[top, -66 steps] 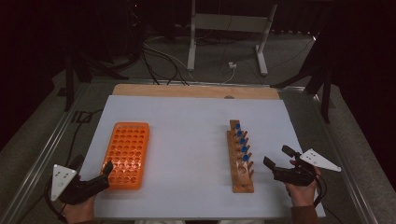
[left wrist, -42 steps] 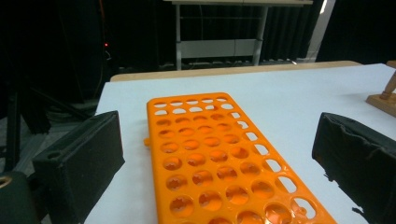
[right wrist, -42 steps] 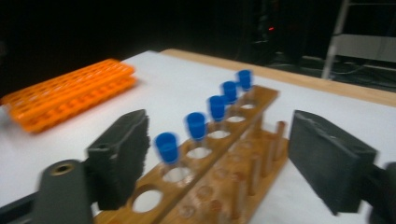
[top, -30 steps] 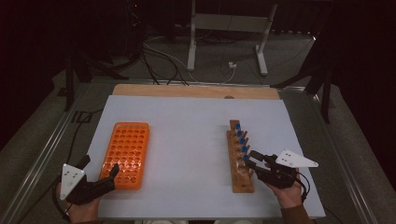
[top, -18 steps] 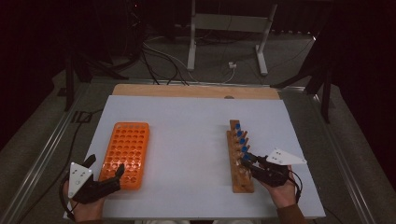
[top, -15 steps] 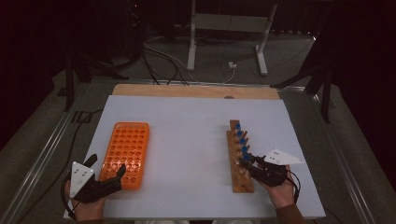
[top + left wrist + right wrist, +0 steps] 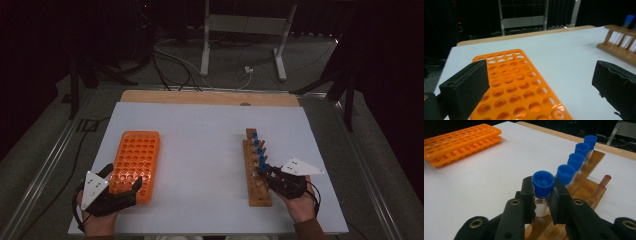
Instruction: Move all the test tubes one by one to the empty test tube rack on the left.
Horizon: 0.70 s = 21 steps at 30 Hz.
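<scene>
A wooden tube rack (image 7: 261, 194) stands on the right of the white table top and holds several blue-capped tubes (image 7: 256, 144). My right gripper (image 7: 542, 198) has just been closing and is now shut on the nearest blue-capped tube (image 7: 543, 182), pads just under its cap, tube still in the rack (image 7: 586, 186). From above, the right gripper (image 7: 265, 170) sits at the rack's right side. An orange tube rack (image 7: 136, 152) lies at the left. My left gripper (image 7: 122, 176) is open, one jaw on each side of that rack's near end (image 7: 509, 82).
A wooden strip (image 7: 210, 97) borders the table's far edge. Metal rails run along both sides. Cables and a stand's legs (image 7: 240, 45) lie on the floor beyond. White table top (image 7: 200, 160) lies between the two racks.
My right gripper moved left to the wooden rack and shut on the nearest blue-capped tube. My left gripper shifted slightly right, up to the orange rack's near end, staying open.
</scene>
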Each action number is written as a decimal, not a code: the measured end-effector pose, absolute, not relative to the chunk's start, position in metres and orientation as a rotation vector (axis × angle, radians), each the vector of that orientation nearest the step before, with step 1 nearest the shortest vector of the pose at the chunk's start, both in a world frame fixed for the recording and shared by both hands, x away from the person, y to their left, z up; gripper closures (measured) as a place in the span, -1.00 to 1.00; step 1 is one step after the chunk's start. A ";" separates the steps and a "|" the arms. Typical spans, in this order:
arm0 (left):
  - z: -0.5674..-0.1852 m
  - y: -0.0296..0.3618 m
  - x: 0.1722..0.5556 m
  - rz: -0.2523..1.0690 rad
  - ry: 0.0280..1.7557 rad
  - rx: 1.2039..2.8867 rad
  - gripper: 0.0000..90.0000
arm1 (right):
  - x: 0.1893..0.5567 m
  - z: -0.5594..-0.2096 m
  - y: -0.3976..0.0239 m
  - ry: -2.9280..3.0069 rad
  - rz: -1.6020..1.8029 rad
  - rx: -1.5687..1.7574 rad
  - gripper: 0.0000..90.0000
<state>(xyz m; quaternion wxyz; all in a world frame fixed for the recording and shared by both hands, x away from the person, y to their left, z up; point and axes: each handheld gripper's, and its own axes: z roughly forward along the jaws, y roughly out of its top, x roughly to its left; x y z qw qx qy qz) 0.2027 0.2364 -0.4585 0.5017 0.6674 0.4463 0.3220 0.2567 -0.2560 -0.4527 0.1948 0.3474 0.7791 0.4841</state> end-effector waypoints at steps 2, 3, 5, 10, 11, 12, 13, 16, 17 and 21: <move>-0.452 0.234 0.203 0.775 1.062 1.614 -0.96 | 0.256 -0.448 -0.255 2.189 1.349 0.967 0.70; -0.448 0.233 0.203 0.771 1.051 1.615 -0.96 | 0.256 -0.445 -0.255 2.189 1.342 0.962 0.70; -0.442 0.229 0.204 0.760 1.033 1.622 -0.96 | 0.255 -0.439 -0.255 2.190 1.334 0.954 0.70; -0.428 0.219 0.210 0.733 0.993 1.641 -0.96 | 0.256 -0.423 -0.259 2.186 1.349 0.941 0.70; -0.428 0.219 0.210 0.733 0.993 1.641 -0.96 | 0.256 -0.423 -0.259 2.186 1.349 0.941 0.70; -0.426 0.217 0.212 0.727 0.988 1.639 -0.96 | 0.256 -0.418 -0.260 2.184 1.352 0.943 0.70; -0.423 0.215 0.214 0.728 0.981 1.639 -0.96 | 0.256 -0.418 -0.260 2.184 1.352 0.943 0.70; -0.419 0.210 0.218 0.727 0.965 1.636 -0.96 | 0.257 -0.410 -0.259 2.190 1.354 0.940 0.70; -0.417 0.207 0.220 0.721 0.957 1.634 -0.96 | 0.257 -0.404 -0.258 2.193 1.350 0.930 0.70; -0.413 0.197 0.226 0.701 0.916 1.650 -0.96 | 0.258 -0.395 -0.257 2.194 1.345 0.918 0.70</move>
